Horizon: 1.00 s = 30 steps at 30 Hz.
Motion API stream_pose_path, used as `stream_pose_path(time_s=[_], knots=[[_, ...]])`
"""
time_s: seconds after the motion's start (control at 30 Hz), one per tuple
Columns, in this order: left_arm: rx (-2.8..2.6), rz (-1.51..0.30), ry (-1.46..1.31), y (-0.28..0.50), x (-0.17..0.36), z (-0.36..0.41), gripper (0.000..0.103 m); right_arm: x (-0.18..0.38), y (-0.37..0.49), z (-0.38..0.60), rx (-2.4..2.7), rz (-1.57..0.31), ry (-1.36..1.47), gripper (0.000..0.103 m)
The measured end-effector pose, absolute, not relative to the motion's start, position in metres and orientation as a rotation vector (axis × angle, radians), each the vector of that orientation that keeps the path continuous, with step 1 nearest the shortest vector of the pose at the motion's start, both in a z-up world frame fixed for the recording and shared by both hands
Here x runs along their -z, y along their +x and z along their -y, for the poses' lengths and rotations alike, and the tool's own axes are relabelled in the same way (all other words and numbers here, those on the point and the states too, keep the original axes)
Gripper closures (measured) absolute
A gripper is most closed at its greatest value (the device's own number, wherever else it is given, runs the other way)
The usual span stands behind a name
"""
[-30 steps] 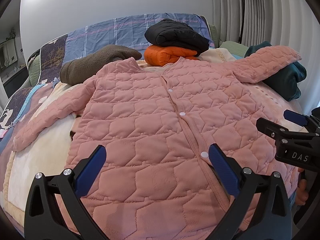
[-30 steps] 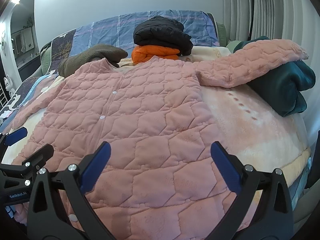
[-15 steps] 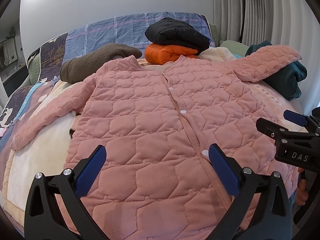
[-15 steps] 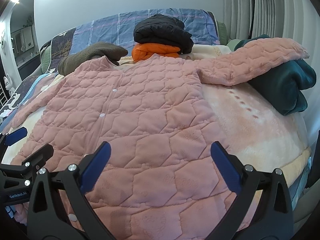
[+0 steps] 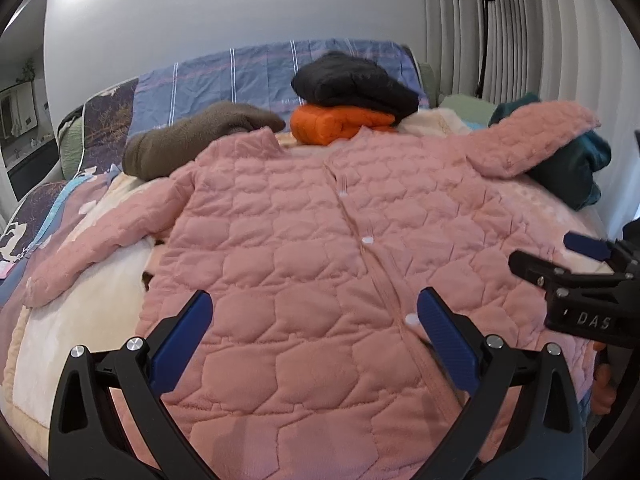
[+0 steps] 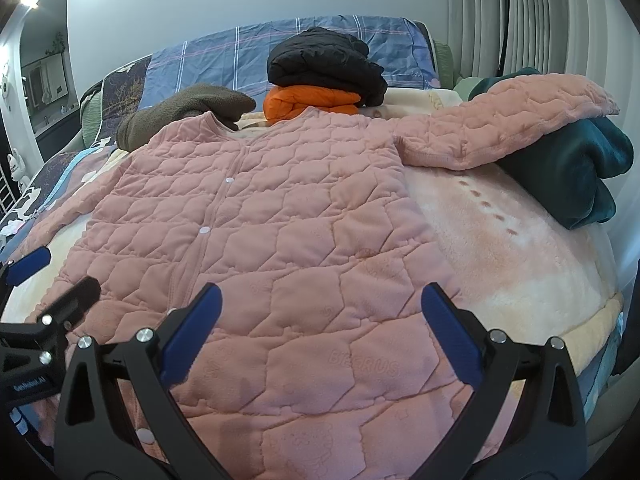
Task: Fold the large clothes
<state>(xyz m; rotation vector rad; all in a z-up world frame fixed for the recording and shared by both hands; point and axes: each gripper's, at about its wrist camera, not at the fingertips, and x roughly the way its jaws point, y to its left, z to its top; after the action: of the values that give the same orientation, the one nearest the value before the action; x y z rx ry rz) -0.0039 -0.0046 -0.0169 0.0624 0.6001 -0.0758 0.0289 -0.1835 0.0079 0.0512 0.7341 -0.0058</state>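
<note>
Jacket (image 5: 320, 248): pink quilted, flat on bed (image 6: 520, 248) | left gripper (image 5: 316, 320) wide, empty | right gripper (image 6: 320, 316) wide, empty

One pink quilted jacket (image 6: 256, 232) lying spread on the bed (image 6: 520, 248), four folded garments sitting beyond it: one brown (image 6: 188, 112), one orange (image 6: 308, 102), one black (image 6: 324, 64), one teal (image 6: 572, 172), two grippers showing, left (image 5: 314, 334) and right (image 6: 320, 330), three white snaps (image 5: 367, 241) showing in left view.
</note>
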Motion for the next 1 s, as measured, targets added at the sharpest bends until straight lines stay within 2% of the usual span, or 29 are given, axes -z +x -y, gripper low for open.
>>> stream_pose_path(time_s=[0.1, 0.27, 0.43, 0.77, 1.0], knots=[[0.044, -0.526, 0.012, -0.011, 0.011, -0.001, 0.001, -0.008, 0.029, 0.184, 0.009, -0.737, 0.055, 0.002], [0.066, -0.516, 0.048, -0.011, 0.009, 0.0, 0.001, -0.008, 0.03, 0.184, 0.008, -0.738, 0.056, 0.002], [0.107, -0.587, 0.055, -0.005, 0.008, 0.003, 0.001, -0.008, 0.029, 0.184, 0.007, -0.739, 0.058, 0.002], [0.017, -0.566, -0.003, -0.006, 0.001, -0.01, 0.001, -0.009, 0.031, 0.186, 0.016, -0.742, 0.063, 0.002], [0.005, -0.628, -0.013, 0.003, 0.004, -0.012, 0.001, -0.009, 0.031, 0.187, 0.019, -0.741, 0.063, 0.002]])
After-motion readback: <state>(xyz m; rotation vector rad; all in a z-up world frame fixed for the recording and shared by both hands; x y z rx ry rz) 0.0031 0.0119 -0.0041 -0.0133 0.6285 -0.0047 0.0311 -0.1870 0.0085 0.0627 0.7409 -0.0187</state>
